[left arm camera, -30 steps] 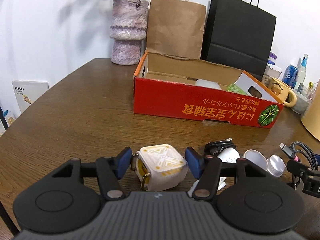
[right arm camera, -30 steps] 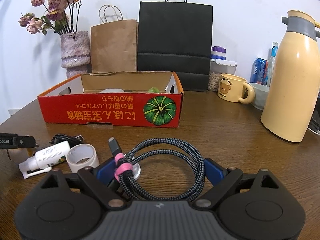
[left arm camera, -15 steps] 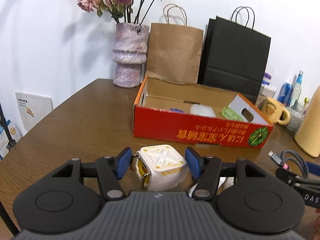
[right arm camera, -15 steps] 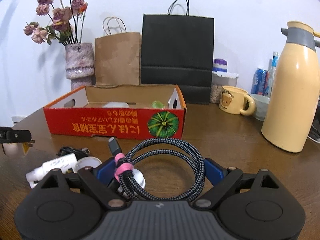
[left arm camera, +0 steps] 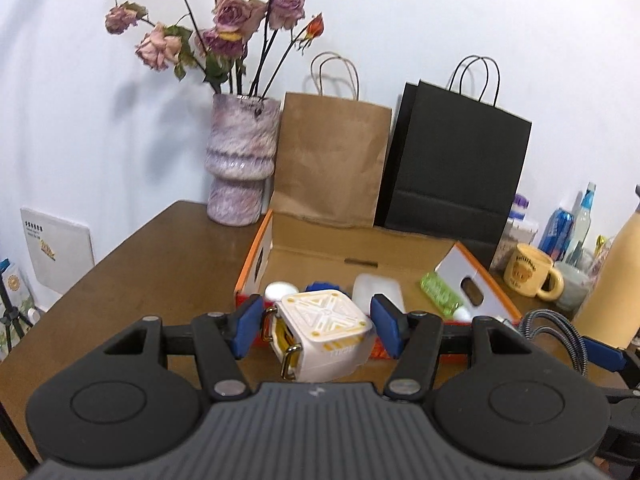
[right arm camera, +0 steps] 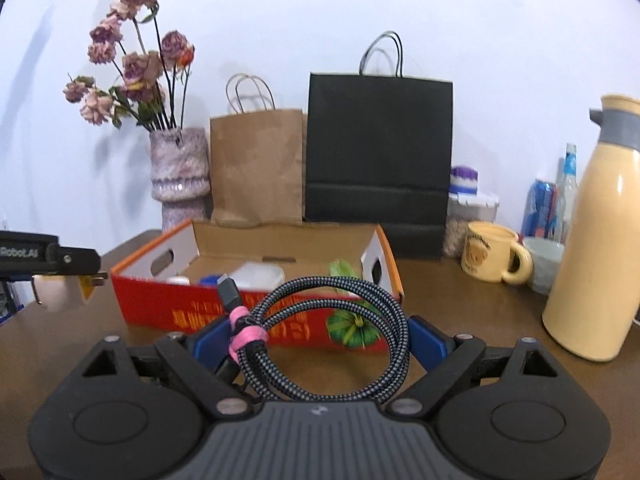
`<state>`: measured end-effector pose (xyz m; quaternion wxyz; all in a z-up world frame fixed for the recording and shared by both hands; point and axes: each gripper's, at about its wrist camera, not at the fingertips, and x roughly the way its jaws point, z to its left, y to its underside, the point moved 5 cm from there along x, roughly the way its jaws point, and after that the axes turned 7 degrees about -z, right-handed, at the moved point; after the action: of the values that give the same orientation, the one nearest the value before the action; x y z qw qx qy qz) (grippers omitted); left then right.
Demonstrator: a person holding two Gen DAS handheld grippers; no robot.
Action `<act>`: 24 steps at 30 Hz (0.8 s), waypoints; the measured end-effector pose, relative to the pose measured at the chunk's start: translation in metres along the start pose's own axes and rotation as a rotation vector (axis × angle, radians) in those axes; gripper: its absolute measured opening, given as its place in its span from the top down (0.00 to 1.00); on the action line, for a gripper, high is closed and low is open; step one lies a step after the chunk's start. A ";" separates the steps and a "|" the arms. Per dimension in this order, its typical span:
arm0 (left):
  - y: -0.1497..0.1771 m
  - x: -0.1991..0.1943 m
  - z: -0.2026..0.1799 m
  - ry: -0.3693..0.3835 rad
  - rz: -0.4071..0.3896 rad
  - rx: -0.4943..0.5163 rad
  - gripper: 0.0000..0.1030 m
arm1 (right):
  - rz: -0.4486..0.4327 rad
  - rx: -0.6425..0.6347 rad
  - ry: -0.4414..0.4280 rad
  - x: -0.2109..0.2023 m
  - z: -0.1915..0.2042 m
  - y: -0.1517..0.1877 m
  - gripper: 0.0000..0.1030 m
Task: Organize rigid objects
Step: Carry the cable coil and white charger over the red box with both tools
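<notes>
My left gripper (left arm camera: pixel 318 328) is shut on a white cube charger (left arm camera: pixel 326 334) with yellow trim and holds it in the air just in front of the red cardboard box (left arm camera: pixel 256 264). My right gripper (right arm camera: pixel 320 340) is shut on a coiled braided cable (right arm camera: pixel 340 320) with a pink tie, lifted in front of the same box (right arm camera: pixel 160 308). The box holds a white case (left arm camera: pixel 378 292), a green bottle (left arm camera: pixel 440 290) and a blue item. The left gripper and charger show at the left edge of the right wrist view (right arm camera: pixel 52 276).
Behind the box stand a vase of dried roses (left arm camera: pixel 240 168), a brown paper bag (left arm camera: pixel 328 160) and a black paper bag (left arm camera: pixel 452 168). At the right are a yellow mug (right arm camera: pixel 494 258), a bowl, cans and a tall cream thermos (right arm camera: pixel 596 256). The brown table (left arm camera: pixel 140 280) ends at the left.
Both grippers have risen from the table with their objects and moved toward the box. The bottle, tape roll and cables left on the table have dropped out of view.
</notes>
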<state>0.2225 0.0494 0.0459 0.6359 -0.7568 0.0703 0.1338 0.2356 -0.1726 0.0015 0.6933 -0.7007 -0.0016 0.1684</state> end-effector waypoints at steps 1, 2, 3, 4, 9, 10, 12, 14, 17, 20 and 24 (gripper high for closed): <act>-0.003 0.003 -0.002 0.001 -0.005 -0.002 0.41 | -0.008 -0.001 -0.004 0.002 0.001 -0.004 0.11; -0.005 0.005 -0.003 0.001 -0.008 -0.006 0.41 | -0.017 -0.002 -0.007 0.004 0.002 -0.007 0.11; -0.008 0.009 -0.004 0.001 -0.009 -0.012 0.41 | -0.025 -0.004 -0.007 0.007 0.004 -0.012 0.11; -0.010 0.012 -0.005 0.001 -0.010 -0.017 0.41 | -0.031 -0.004 -0.007 0.010 0.004 -0.015 0.11; -0.020 0.028 -0.006 -0.019 -0.026 -0.042 0.41 | -0.041 -0.001 -0.010 0.029 0.008 -0.030 0.11; -0.022 0.032 -0.006 -0.024 -0.029 -0.046 0.41 | -0.040 -0.002 -0.011 0.034 0.008 -0.032 0.11; -0.027 0.040 -0.005 -0.031 -0.038 -0.056 0.41 | -0.044 -0.003 -0.012 0.045 0.009 -0.036 0.11; -0.031 0.047 -0.004 -0.038 -0.045 -0.062 0.41 | -0.044 -0.003 -0.013 0.055 0.009 -0.039 0.11; -0.035 0.060 -0.003 -0.050 -0.048 -0.068 0.41 | -0.043 0.002 -0.016 0.070 0.009 -0.044 0.11; -0.038 0.075 -0.001 -0.060 -0.042 -0.071 0.41 | -0.040 0.003 -0.017 0.084 0.009 -0.048 0.11; -0.040 0.094 -0.001 -0.075 -0.035 -0.064 0.41 | -0.035 0.009 -0.018 0.103 0.006 -0.053 0.11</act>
<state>0.3230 0.0620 0.0560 0.6156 -0.7725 0.0291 0.1531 0.3439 -0.1406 0.0294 0.6993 -0.6958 -0.0195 0.1625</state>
